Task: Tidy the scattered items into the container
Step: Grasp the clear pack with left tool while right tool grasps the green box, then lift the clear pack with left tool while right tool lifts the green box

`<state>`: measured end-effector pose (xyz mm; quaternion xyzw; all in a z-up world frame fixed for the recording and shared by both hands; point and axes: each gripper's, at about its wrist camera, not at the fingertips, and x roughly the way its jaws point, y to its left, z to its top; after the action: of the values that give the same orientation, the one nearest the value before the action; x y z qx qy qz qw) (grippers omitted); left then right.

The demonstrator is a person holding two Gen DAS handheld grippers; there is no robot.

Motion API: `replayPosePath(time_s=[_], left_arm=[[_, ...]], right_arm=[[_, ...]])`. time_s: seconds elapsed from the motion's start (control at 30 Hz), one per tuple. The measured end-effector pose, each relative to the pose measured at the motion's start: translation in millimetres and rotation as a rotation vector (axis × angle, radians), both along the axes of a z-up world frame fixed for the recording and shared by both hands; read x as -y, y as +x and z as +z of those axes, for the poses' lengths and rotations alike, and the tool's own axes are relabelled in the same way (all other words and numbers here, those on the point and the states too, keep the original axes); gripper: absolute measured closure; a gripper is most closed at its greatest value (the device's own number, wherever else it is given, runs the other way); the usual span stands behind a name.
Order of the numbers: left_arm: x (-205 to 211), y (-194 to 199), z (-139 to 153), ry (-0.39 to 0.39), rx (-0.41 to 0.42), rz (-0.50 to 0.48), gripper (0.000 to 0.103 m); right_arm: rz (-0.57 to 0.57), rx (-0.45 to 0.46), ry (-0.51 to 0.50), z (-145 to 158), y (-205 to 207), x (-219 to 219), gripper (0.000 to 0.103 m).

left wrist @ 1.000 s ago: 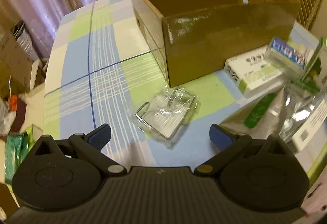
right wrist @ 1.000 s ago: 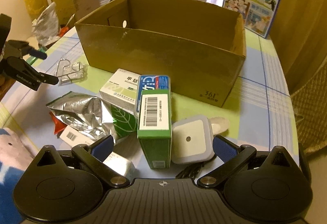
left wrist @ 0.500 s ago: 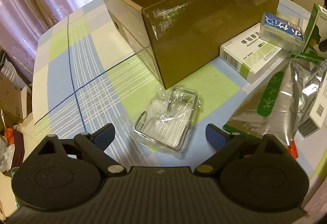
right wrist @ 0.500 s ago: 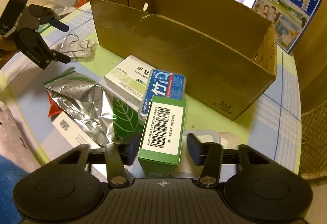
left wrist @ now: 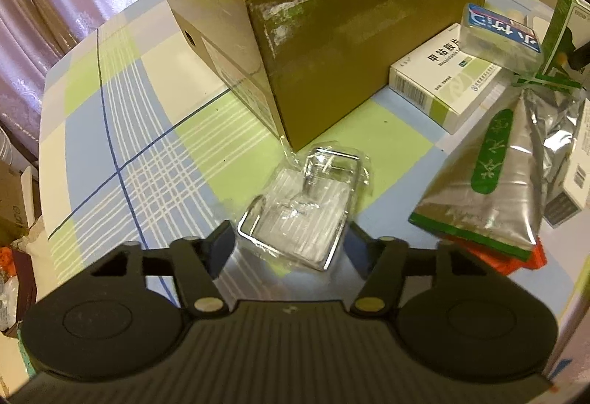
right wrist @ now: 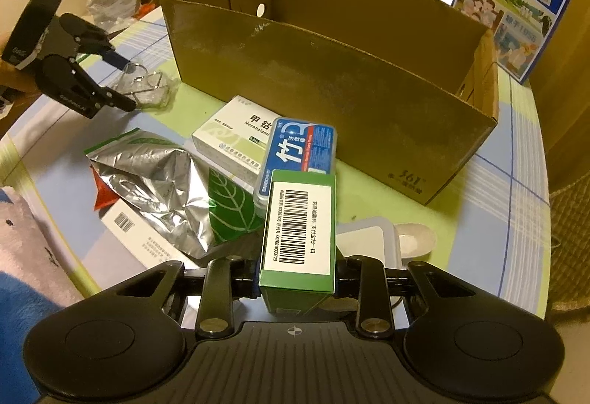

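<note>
Over the past second, the right gripper [right wrist: 295, 278] has gone from standing wide open over the clutter to clamping the green box [right wrist: 299, 230] between its fingers. The left gripper [left wrist: 289, 245] has moved forward and narrowed, its fingers now flanking the clear plastic packet [left wrist: 306, 208] of wire hooks, which earlier lay well ahead of its open fingertips.

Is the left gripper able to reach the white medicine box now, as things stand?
Probably not directly: the left gripper already straddles the clear plastic packet, and the white medicine box lies farther right, beside the cardboard box.
</note>
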<state>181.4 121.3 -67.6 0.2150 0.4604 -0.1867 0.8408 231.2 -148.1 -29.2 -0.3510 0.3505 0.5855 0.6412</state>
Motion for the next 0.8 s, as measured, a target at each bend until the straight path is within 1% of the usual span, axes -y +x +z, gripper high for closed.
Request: replayPosePath(time_s=[0.03,0.1,0.27,0.33,0.4,0.47,0.6,0.67,0.8], left_arm=[[1.7,-3.6,2.0,0.006,0.001,0.008,0.051],[4.7,-10.7,4.8,0.007,-0.007,0.027,0.057],[8.6,-27.5,12.8,-0.028,0.000,0.038,0.058],[7.4,-29.0,16.1,-0.033,0.016,0.042,0.053],[5.0,-26.5,17.9,-0.017,0.037,0.049,0.032],[2.3,-22.5,18.9,-0.004,0.055,0.047,0.026],[3.0,-16.9,17.8,-0.019,0.048,0.013,0.025],[8.3,-14.2,13.6,-0.006,0.041,-0.021,0.025],[14.2,-10.8,6.0,0.018,0.042,-0.049,0.026]], right_arm=[[-0.003,-0.004,0.001,-0.2,-0.1,0.9,0.075],[-0.009,-0.008,0.003,-0.2,-0.5,2.7,0.075],[-0.011,-0.013,0.001,0.7,-1.7,6.0,0.075],[-0.011,-0.014,0.001,0.8,-2.3,7.4,0.075],[-0.011,-0.013,-0.001,0.5,-2.9,7.9,0.075],[-0.012,-0.012,0.000,0.3,-3.7,8.5,0.075],[-0.010,-0.008,0.000,0.2,-5.1,8.4,0.075],[-0.008,-0.007,-0.001,0.2,-4.8,8.2,0.075],[-0.011,-0.015,-0.001,0.6,-3.0,7.6,0.075]])
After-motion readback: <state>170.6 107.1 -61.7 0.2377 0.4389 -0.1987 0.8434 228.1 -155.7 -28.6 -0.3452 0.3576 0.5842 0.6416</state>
